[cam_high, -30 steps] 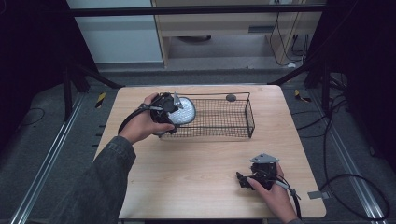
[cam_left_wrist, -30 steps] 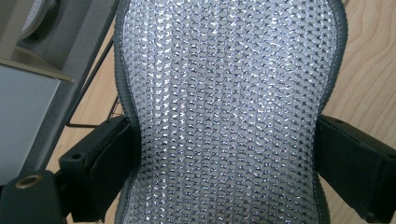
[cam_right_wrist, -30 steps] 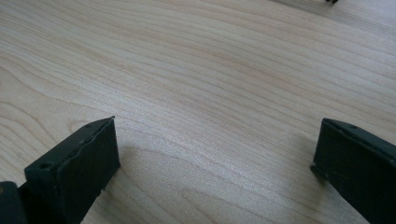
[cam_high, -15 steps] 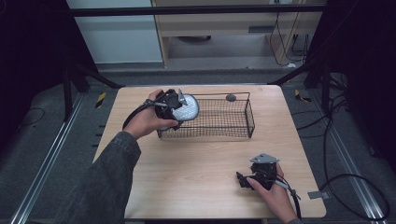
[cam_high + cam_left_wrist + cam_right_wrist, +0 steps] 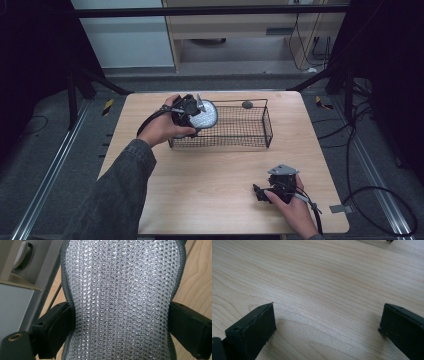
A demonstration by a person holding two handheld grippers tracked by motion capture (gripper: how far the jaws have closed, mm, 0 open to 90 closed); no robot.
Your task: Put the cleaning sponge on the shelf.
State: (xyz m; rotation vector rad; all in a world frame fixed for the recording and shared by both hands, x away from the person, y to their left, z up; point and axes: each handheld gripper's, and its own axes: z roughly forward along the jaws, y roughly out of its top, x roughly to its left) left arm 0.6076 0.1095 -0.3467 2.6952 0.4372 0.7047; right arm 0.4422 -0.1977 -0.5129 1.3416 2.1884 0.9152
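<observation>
A silvery mesh pad with a grey rim (image 5: 204, 116) is held over the left end of a black wire basket (image 5: 250, 135). My left gripper (image 5: 192, 111) is shut on the pad; in the left gripper view the glittering pad (image 5: 122, 300) is pinched between both black jaws. My right gripper (image 5: 260, 192) rests low on the table near the front right, held by a hand, and stands open. In the right gripper view its two jaws are wide apart over bare wood (image 5: 324, 290) with nothing between them.
A small dark rounded object (image 5: 247, 104) lies just behind the basket's far rim. The light wooden table (image 5: 200, 190) has open surface in front of the basket. Cables trail on the floor to the right (image 5: 370, 195). A cabinet stands beyond the table.
My left gripper has carried the mesh pad slightly up and right, over the basket's left end. The right gripper has stayed where it was.
</observation>
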